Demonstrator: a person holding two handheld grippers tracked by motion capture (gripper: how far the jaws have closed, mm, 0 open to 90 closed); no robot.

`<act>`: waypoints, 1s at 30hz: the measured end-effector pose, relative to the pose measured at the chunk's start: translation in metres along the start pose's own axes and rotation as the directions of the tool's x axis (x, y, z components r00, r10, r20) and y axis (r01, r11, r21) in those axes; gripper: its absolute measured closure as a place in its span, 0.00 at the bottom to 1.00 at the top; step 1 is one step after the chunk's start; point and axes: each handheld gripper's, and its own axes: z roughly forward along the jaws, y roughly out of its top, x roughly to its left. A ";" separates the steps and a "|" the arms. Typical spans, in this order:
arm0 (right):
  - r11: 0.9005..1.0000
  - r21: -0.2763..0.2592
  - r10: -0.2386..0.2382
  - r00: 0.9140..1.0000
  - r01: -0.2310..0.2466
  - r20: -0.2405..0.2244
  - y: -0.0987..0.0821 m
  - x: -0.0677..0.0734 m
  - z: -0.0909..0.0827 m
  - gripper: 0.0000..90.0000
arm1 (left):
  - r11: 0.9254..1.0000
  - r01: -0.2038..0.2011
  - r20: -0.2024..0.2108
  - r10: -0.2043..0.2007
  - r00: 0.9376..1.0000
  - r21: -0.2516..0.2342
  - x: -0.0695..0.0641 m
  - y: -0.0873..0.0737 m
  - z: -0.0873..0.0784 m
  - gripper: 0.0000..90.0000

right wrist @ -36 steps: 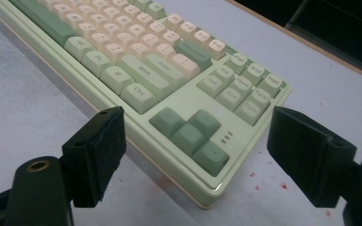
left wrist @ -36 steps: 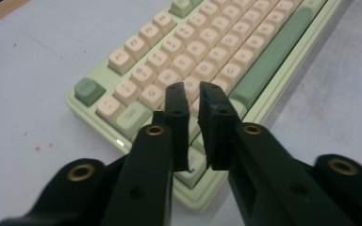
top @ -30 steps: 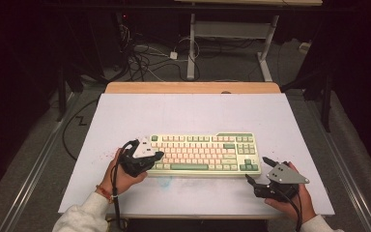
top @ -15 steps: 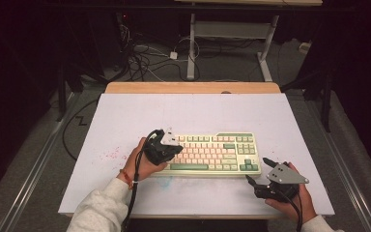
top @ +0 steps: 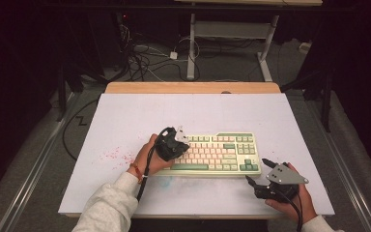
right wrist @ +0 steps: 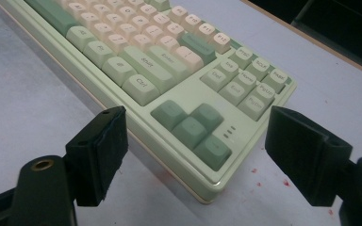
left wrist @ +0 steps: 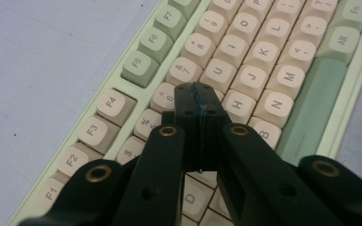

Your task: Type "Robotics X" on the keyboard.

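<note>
Left gripper (top: 179,140) has shifted right from the keyboard's left end to over its keys, jaws pressed together holding nothing, tips over the 6/Y keys, likely to poke one. Pale green-and-cream mechanical keyboard (top: 222,152) lies mid-table on white tabletop (top: 125,116); right gripper (top: 257,173) waits wide open, empty, near its lower-right corner.

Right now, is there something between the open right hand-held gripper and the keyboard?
Nothing visible: the right hand-held gripper has its jaws apart facing the keyboard's arrow-key corner, with bare white table between.
</note>
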 end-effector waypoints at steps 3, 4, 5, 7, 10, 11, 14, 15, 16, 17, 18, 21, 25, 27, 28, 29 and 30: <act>1.000 0.002 -0.009 1.000 0.009 0.006 0.000 0.001 0.000 0.24 | 1.000 -0.006 -0.002 0.006 1.000 0.002 0.000 0.001 0.001 0.97; 1.000 0.004 -0.008 1.000 0.008 0.006 -0.001 0.001 0.000 0.24 | 1.000 -0.007 0.001 0.007 1.000 0.006 0.000 0.002 0.002 0.97; 1.000 0.004 -0.011 1.000 0.011 0.007 -0.001 0.001 0.000 0.24 | 1.000 -0.009 -0.005 0.009 1.000 0.013 0.000 0.002 0.003 0.97; 1.000 0.007 -0.013 1.000 0.013 0.008 -0.001 0.001 0.000 0.24 | 0.999 -0.014 0.010 0.013 1.000 0.046 -0.001 0.001 0.008 0.97; 1.000 0.009 -0.016 1.000 0.016 0.011 -0.001 0.001 0.000 0.24 | 0.999 -0.023 -0.001 0.023 1.000 0.043 -0.002 0.002 0.008 0.97; 1.000 0.009 -0.016 1.000 0.016 0.011 -0.001 0.002 -0.001 0.24 | 0.999 -0.027 -0.009 0.027 1.000 0.040 -0.003 0.002 0.008 0.97; 1.000 0.008 -0.025 1.000 0.025 0.011 0.000 0.002 -0.001 0.24 | 1.000 -0.022 -0.016 0.022 1.000 0.011 -0.002 0.002 0.003 0.97; 1.000 0.005 -0.025 1.000 0.025 0.011 0.000 0.003 -0.001 0.24 | 1.000 -0.019 -0.020 0.019 1.000 0.001 -0.002 0.002 0.001 0.97; 1.000 0.005 -0.025 1.000 0.025 0.011 0.000 0.003 -0.001 0.24 | 1.000 -0.019 -0.023 0.019 1.000 -0.005 -0.001 0.001 -0.001 0.97; 1.000 0.002 -0.027 1.000 0.027 0.012 0.000 0.003 -0.002 0.24 | 1.000 -0.019 -0.026 0.018 1.000 -0.013 -0.002 0.001 -0.003 0.97; 1.000 0.002 -0.028 1.000 0.028 0.013 0.000 0.002 -0.002 0.24 | 1.000 -0.019 -0.032 0.019 0.999 -0.022 -0.002 0.001 -0.004 0.97; 1.000 0.000 -0.028 0.999 0.028 0.016 0.001 0.002 -0.002 0.24 | 0.999 -0.017 -0.035 0.015 0.999 -0.049 -0.001 0.000 -0.010 0.94; 1.000 -0.001 -0.026 0.999 0.026 0.020 0.001 0.003 -0.002 0.25 | 0.996 -0.012 -0.071 0.006 0.997 -0.089 -0.003 -0.004 -0.019 0.90; 1.000 -0.001 -0.028 0.999 0.028 0.020 0.001 0.003 -0.002 0.25 | 0.993 -0.016 -0.080 0.007 0.997 -0.115 -0.003 -0.006 -0.024 0.87; 1.000 -0.001 -0.028 0.999 0.028 0.020 0.001 0.003 -0.002 0.25 | 0.992 -0.014 -0.084 0.004 0.996 -0.128 -0.003 -0.007 -0.026 0.87; 1.000 -0.001 -0.028 0.999 0.028 0.022 0.001 0.003 -0.002 0.25 | 0.991 -0.011 -0.079 0.000 0.997 -0.135 -0.003 -0.008 -0.028 0.87; 1.000 -0.002 -0.028 0.999 0.028 0.021 0.001 0.003 -0.002 0.25 | 0.990 -0.011 -0.084 -0.001 0.996 -0.140 -0.003 -0.009 -0.030 0.82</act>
